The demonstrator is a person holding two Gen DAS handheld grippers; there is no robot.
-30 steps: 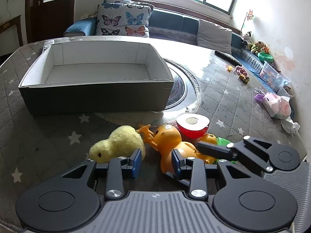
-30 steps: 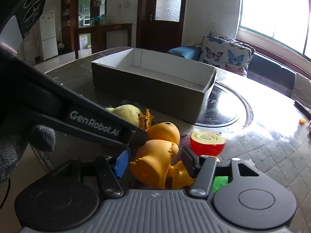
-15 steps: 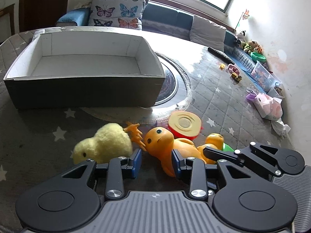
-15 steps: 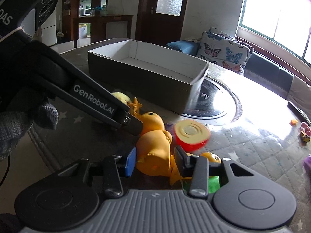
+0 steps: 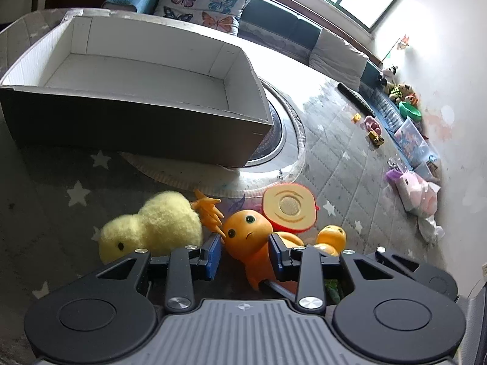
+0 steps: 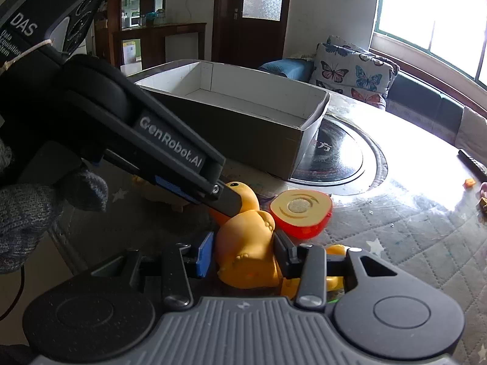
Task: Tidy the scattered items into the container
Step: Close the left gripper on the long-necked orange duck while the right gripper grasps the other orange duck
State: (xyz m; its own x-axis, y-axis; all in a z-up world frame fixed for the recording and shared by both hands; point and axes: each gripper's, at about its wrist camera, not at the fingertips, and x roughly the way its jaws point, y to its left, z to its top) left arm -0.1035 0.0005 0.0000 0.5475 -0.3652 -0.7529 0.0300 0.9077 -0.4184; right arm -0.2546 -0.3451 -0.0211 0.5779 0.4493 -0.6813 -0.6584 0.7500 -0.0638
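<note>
An orange rubber figure (image 5: 248, 237) lies on the quilted table; it also shows in the right wrist view (image 6: 246, 249). My left gripper (image 5: 245, 252) has its jaws on either side of the figure's head. My right gripper (image 6: 242, 254) is shut on the figure's body. A fuzzy yellow chick (image 5: 152, 228) lies to the left. A red half-apple toy (image 5: 289, 210) (image 6: 301, 213) and a small orange duck (image 5: 331, 235) lie to the right. The empty grey box (image 5: 137, 121) (image 6: 243, 127) stands behind them.
A round glass turntable (image 5: 283, 140) sits by the box's right end. Small toys (image 5: 374, 127), a black remote (image 5: 356, 99) and a pink bag (image 5: 417, 188) lie at the far right. A sofa with butterfly cushions (image 5: 207, 0) stands behind the table.
My right gripper has closed on the orange figure's body. My left gripper has moved forward and rightward around the figure's head. The views tilted and rose slightly.
</note>
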